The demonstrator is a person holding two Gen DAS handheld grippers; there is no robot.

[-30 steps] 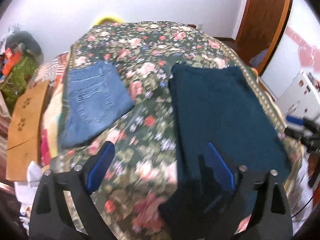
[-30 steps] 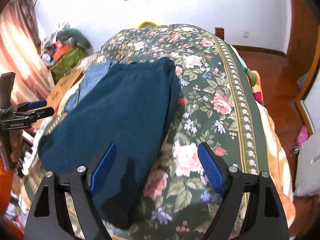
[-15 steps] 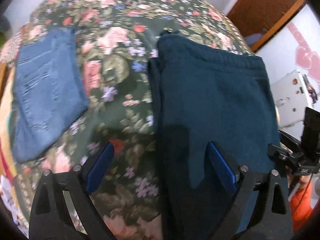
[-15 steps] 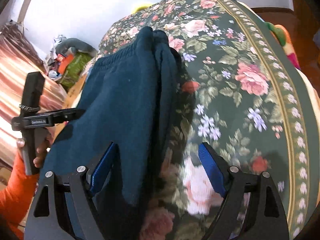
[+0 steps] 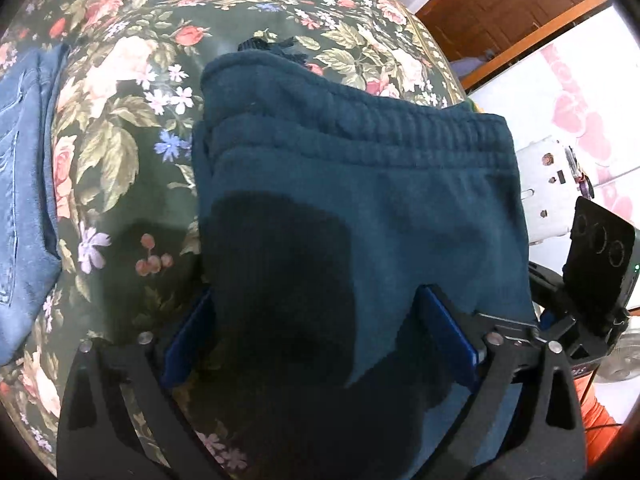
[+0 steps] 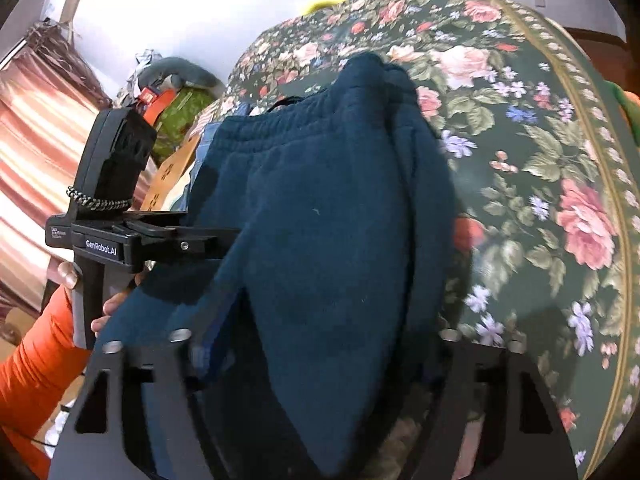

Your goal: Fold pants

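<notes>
Dark teal sweatpants (image 5: 360,208), thick fleece-like fabric, folded lengthwise into a stacked, layered bundle. Lying on the floral bedspread (image 5: 132,136), near end draped toward the bed edge. Ribbed elastic waistband at the far end, gathered, running across the full width; second layer edge visible just below it. Small black drawstring end poking out beyond the waistband's far corner. From the right wrist view (image 6: 332,216): side fold bulging upward off the bedspread, layers stacked at that edge, surface otherwise smooth. Near portion in shadow, detail unclear.
</notes>
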